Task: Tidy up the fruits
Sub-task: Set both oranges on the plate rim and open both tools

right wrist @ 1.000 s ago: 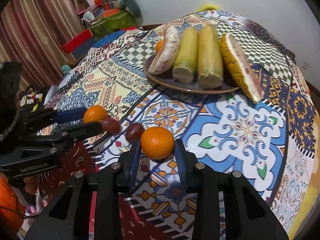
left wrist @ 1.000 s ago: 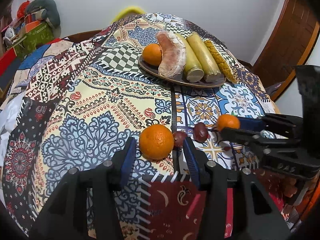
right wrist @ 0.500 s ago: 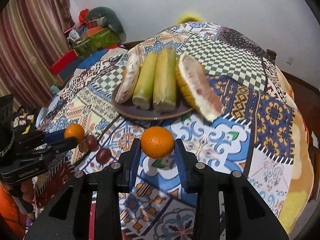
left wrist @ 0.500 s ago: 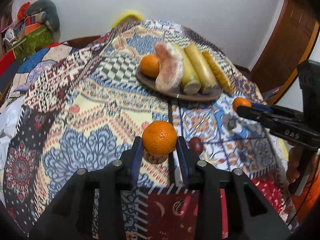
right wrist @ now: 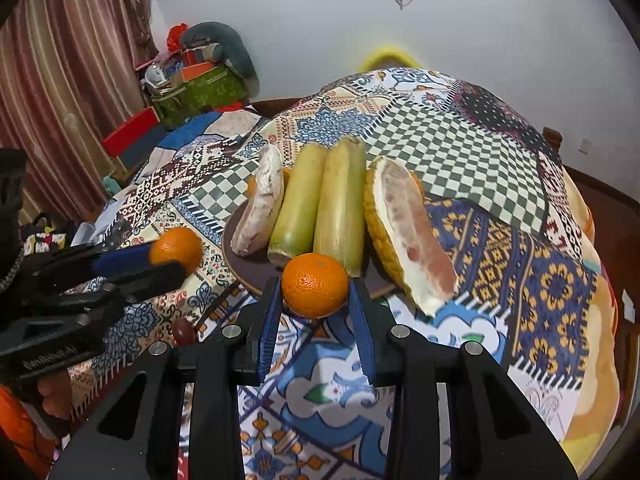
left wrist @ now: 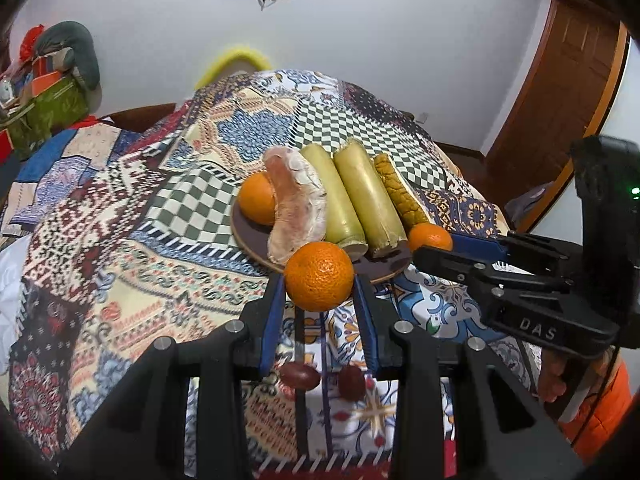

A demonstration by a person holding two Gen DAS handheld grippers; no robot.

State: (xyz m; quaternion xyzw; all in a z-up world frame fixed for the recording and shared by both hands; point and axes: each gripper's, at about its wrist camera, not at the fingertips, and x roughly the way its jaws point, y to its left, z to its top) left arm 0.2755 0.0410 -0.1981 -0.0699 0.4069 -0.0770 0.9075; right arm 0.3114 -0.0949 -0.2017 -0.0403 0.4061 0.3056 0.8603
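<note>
My left gripper (left wrist: pixel 319 280) is shut on an orange (left wrist: pixel 319 276) and holds it above the cloth, just before the near rim of the dark plate (left wrist: pixel 248 236). My right gripper (right wrist: pixel 315 286) is shut on a second orange (right wrist: pixel 315 285) at the plate's (right wrist: pixel 244 272) near edge. The plate holds another orange (left wrist: pixel 256 198), two pomelo wedges (left wrist: pixel 296 208) (right wrist: pixel 408 232) and two green sugarcane pieces (left wrist: pixel 368 204). Each gripper shows in the other's view: the right (left wrist: pixel 430 240), the left (right wrist: pixel 176 252).
Two dark red fruits (left wrist: pixel 300 376) (left wrist: pixel 352 378) lie on the patterned tablecloth (left wrist: pixel 120 240) below my left gripper. One shows in the right wrist view (right wrist: pixel 183 330). Boxes and clutter (right wrist: pixel 192 88) stand beyond the table at the left. A wooden door (left wrist: pixel 560 92) is at the right.
Both grippers lifted their oranges off the cloth and carried them toward the plate. The left gripper closed on its orange one second ago. The dark red fruits stayed behind.
</note>
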